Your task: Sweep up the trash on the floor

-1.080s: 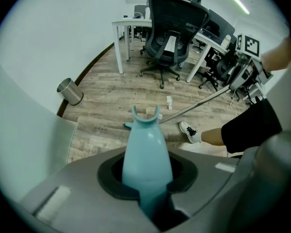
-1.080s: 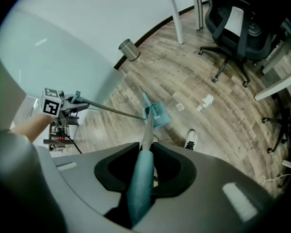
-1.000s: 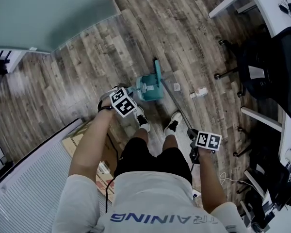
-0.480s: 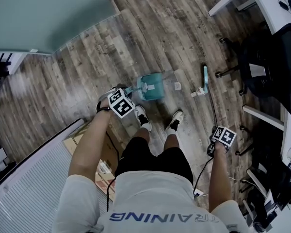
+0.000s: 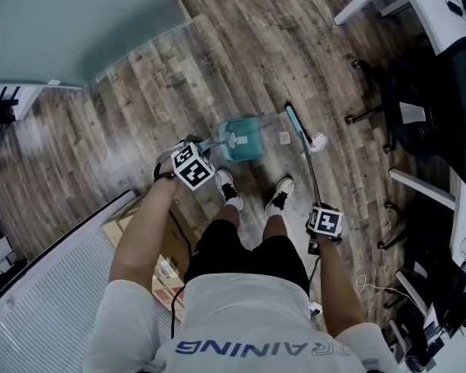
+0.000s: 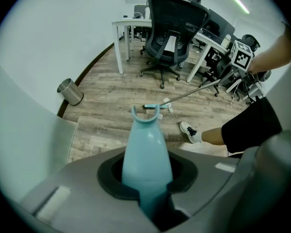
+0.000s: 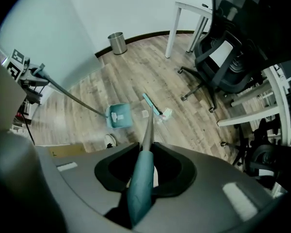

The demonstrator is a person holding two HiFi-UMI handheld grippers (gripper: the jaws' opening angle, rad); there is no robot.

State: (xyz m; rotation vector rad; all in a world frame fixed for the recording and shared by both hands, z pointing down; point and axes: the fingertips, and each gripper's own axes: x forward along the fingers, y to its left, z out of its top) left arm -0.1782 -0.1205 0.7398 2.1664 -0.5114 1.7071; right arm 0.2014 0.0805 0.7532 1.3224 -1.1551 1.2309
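The person wears a white lettered T-shirt, black shorts and white sneakers with black laces.

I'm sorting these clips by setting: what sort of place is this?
Probably an office: a black swivel chair at a white desk, a metal bin by the wall, and a wood-look floor.

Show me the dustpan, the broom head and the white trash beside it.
dustpan (image 5: 247, 148), head view, middle of its teal tray.
broom head (image 5: 295, 121), head view, middle of the teal bar.
white trash (image 5: 319, 141), head view, centre of the crumpled piece.
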